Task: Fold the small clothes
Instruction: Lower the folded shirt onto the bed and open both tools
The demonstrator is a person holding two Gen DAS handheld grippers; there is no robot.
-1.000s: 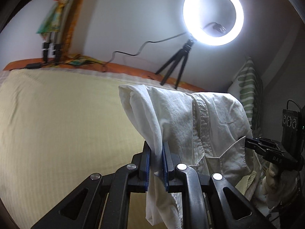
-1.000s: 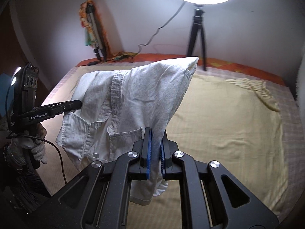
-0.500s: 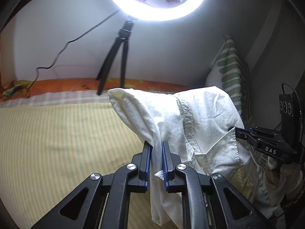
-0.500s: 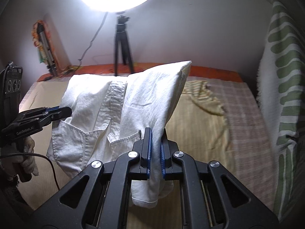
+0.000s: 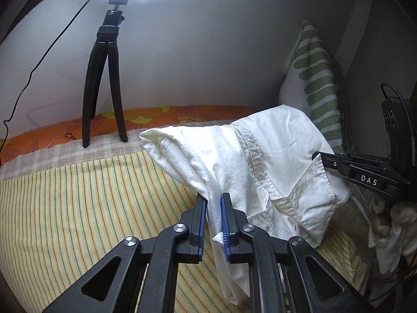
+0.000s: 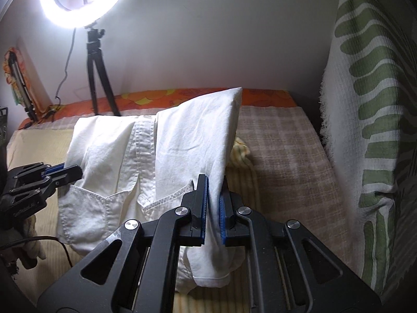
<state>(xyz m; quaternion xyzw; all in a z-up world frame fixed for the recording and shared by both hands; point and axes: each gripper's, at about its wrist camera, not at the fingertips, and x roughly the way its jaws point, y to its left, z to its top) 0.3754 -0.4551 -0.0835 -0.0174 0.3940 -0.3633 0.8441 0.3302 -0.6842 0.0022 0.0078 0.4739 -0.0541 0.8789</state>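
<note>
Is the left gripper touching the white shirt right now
Touching. The left wrist view shows the left gripper with its blue pads pinching a fold of the white shirt, the cloth passing straight between them.

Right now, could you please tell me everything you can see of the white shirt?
The white shirt looks like creased woven cotton, with a stitched button strip down the middle and pointed chest pockets. It hangs in the air above the striped bedsheet, bunched and draped. The left gripper and the right gripper each pinch a fold of it between blue pads; its loose ends dangle below them.
</note>
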